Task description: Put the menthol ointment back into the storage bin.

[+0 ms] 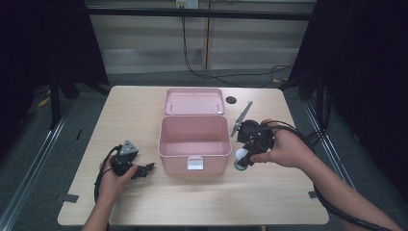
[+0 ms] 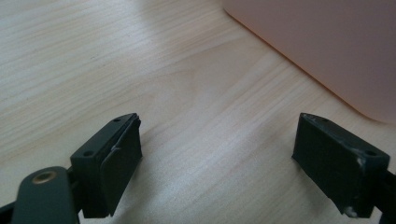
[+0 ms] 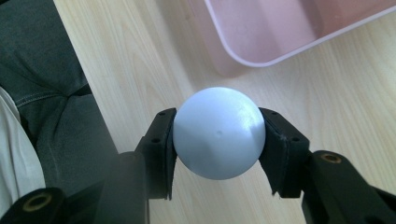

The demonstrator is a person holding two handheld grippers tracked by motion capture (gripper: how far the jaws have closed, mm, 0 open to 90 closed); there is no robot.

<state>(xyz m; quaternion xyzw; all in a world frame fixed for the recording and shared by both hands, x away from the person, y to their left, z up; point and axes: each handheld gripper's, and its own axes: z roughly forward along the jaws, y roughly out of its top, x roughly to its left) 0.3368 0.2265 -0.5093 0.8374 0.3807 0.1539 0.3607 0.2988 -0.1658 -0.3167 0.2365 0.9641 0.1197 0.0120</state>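
Between the two black jaws of the right gripper sits a pale blue ball, clamped from both sides with the pads pressing against its curve. From where I stand the ball hangs clear of the bench, just off the front right corner of the pink box, and the person's right hand carries the tool at an angle, nose down. The box stands open in the middle of the bench, its lid thrown back and lying flat behind it, its inside bare as far as I can see. Over on the other side, the left gripper rests low on the bench with its jaws apart and nothing between them, near the box's left wall.

My reading is that the pick-up is done: the ball is secured and lifted. What is left looks like the carry over the rim, the release into the box, and perhaps closing the lid afterwards. The ball is round and smooth, so I would guess it could slip if the grip eases too early.
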